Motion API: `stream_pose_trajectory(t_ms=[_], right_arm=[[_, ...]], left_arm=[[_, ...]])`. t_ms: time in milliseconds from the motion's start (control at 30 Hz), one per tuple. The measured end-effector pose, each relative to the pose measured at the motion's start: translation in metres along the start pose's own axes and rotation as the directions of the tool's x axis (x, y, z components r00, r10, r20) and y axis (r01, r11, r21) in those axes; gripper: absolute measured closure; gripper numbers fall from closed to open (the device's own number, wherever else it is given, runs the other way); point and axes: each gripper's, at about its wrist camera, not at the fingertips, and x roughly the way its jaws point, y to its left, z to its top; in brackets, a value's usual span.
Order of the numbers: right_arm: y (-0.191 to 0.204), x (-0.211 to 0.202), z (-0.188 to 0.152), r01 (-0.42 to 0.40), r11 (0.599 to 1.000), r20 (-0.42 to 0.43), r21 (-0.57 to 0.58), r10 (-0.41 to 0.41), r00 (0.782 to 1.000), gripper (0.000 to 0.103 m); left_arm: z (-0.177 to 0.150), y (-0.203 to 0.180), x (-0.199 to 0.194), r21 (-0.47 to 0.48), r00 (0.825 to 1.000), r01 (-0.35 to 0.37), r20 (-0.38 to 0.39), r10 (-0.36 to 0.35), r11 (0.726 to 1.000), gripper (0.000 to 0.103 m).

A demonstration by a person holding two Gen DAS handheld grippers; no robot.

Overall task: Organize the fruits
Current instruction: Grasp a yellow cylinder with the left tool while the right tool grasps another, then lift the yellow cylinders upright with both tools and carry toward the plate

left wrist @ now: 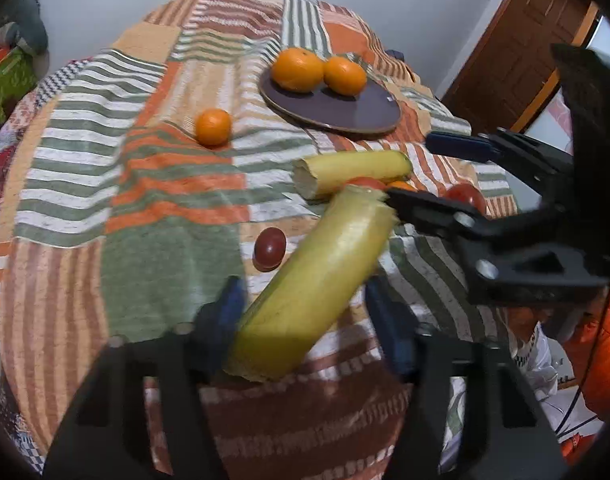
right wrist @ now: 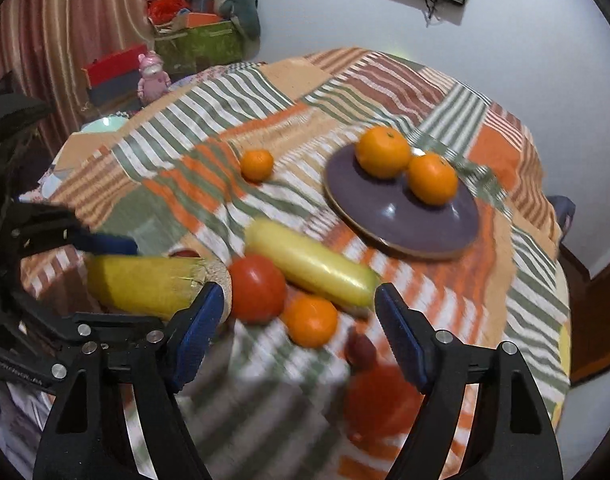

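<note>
In the left wrist view, a round table under a striped patchwork cloth (left wrist: 105, 184) is seen, its far edge curving against a pale wall. A yellow cut stalk piece (left wrist: 313, 284) lies slantwise between the blue pads of the left gripper (left wrist: 305, 312); the left pad sits at its side, while a gap is seen at the right pad, so no firm grip can be told. A second yellow piece (left wrist: 353, 172) lies just beyond, with a small dark red fruit (left wrist: 269, 247) to the left. A lone orange (left wrist: 213, 127) rests on open cloth, and much bare cloth is left on the near left. Two oranges (left wrist: 319, 70) sit on a purple plate (left wrist: 345, 114) near the far edge. The right gripper (left wrist: 417, 172) reaches in from the right, tilted downward

In the right wrist view, the right gripper (right wrist: 301, 332) is held with fingers wide and nothing between the pads. Beneath it a tomato (right wrist: 257, 288) and a small orange (right wrist: 311, 320) touch the second yellow piece (right wrist: 317, 268). The plate (right wrist: 405, 220) stands apart toward the right edge
</note>
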Motion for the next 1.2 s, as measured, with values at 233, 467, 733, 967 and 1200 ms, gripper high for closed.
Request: stream_pose_trajectory(t_ms=[233,467,733,967,1200], right_arm=[[0.017,0.013,0.045,-0.098,0.995,0.053,0.007,0.098,0.994,0.027],[0.001,0.007,0.039,-0.100,0.995,0.029,0.008,0.099,0.995,0.026],[-0.033,0.012,0.025,-0.053,0.998,-0.048,-0.014,0.053,0.997,0.026],[-0.049,0.019,0.009,-0.048,0.998,-0.099,-0.032,0.045,0.994,0.026],[-0.053,0.041,0.007,-0.063,0.994,-0.180,-0.085,0.047,0.983,0.033]], left_arm=[[0.006,0.015,-0.007,0.012,0.998,-0.051,0.034,0.051,0.999,0.056],[0.008,0.034,0.023,-0.050,0.997,-0.075,-0.032,0.074,0.996,0.056],[0.025,0.033,0.022,-0.031,0.996,-0.091,-0.001,0.091,0.995,0.056],[0.045,0.034,0.030,-0.012,0.995,-0.103,0.003,0.103,0.995,0.059],[0.054,0.045,0.050,-0.059,0.994,-0.107,-0.044,0.104,0.993,0.066]])
